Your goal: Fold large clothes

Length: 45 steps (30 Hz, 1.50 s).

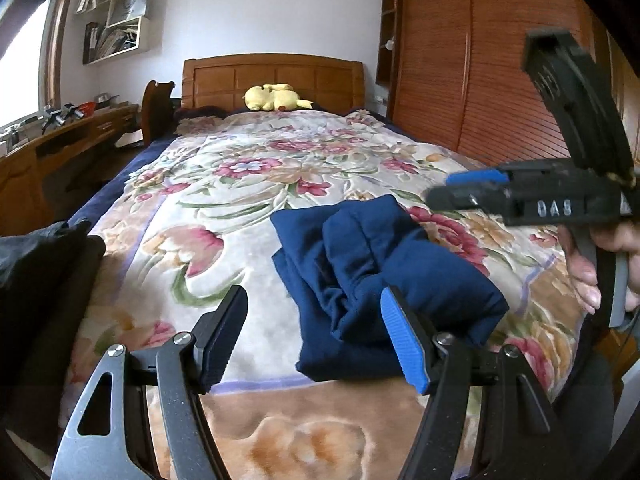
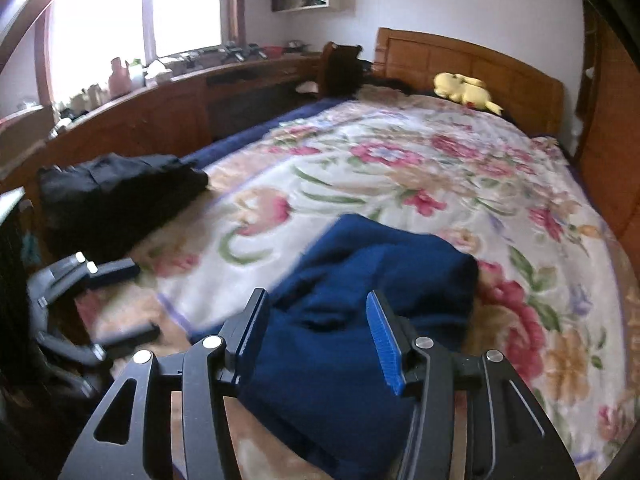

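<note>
Garment: navy folded clothing (image 1: 360,280) — on the floral blanket (image 1: 224,184), near end of the bed.
Left tool (image 1: 316,336): spread, gripping nothing — cloth just right of it.
Right tool (image 2: 316,336): parted above the bundle, pads clear.
Far left: black garment (image 2: 116,192).

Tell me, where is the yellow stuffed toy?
The yellow stuffed toy lies at the far end of the bed, against the wooden headboard, beyond the folded blue garment.

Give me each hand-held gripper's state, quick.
Left hand-held gripper: open, empty.
Right hand-held gripper: open, above the folded blue garment, not gripping.
</note>
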Available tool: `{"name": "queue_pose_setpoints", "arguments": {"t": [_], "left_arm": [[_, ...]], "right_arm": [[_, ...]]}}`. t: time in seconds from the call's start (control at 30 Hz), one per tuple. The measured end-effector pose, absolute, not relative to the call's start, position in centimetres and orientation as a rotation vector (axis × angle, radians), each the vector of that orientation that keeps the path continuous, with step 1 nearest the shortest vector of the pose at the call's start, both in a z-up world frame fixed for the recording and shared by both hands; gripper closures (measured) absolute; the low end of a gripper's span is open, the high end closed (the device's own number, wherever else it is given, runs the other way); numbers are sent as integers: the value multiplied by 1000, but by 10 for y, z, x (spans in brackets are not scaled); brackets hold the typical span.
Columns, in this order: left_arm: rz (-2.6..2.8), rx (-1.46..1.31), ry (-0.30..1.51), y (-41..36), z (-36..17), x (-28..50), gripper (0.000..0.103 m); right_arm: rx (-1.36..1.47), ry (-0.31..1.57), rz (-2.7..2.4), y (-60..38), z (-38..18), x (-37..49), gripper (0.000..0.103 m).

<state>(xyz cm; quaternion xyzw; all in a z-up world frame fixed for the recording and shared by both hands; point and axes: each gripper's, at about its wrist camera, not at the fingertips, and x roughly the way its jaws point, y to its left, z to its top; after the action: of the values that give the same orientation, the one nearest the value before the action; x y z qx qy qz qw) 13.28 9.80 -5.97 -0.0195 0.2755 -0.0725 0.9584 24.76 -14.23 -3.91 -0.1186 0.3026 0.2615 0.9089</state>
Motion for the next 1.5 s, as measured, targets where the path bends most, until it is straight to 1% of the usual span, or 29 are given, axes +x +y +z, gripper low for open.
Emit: {"name": "queue_pose_setpoints", "arguments": {"t": [0.23,0.47,0.77,1.13,1.17,1.23,1.27,1.3,1.33,1.37,1.4,1.5], "left_arm": [[-170,-38,582,88,-64,138,33],[-184,-31,614,76,-72,148,33],[-186,-19,660,64,-83,161,33],[-207,-56,706,66,-95,171,33],[-209,-61,709,67,-96,172,34],[-222,-75,718,68,-99,173,50],[-238,-85,725,68,-99,174,56],[-258,-96,731,68,-100,174,71],[-274,-101,735,67,-100,174,78],[-273,-88,727,65,-98,172,83],[-269,-76,718,64,-97,171,93],[-244,-52,684,66,-89,165,95]], "right_arm": [[-259,686,460,-172,-72,229,51],[-198,747,466,-194,-99,215,51],[-221,812,461,-192,-130,214,51],[-184,796,460,-200,-141,215,51],[-179,796,460,-201,-141,214,51],[-175,786,457,-202,-139,211,51],[-181,777,454,-201,-139,210,51],[-193,768,450,-201,-138,207,51],[-208,759,447,-200,-137,205,51],[-220,756,445,-199,-136,203,51],[-230,753,444,-198,-135,201,51],[-212,744,459,-202,-127,193,51]]}}
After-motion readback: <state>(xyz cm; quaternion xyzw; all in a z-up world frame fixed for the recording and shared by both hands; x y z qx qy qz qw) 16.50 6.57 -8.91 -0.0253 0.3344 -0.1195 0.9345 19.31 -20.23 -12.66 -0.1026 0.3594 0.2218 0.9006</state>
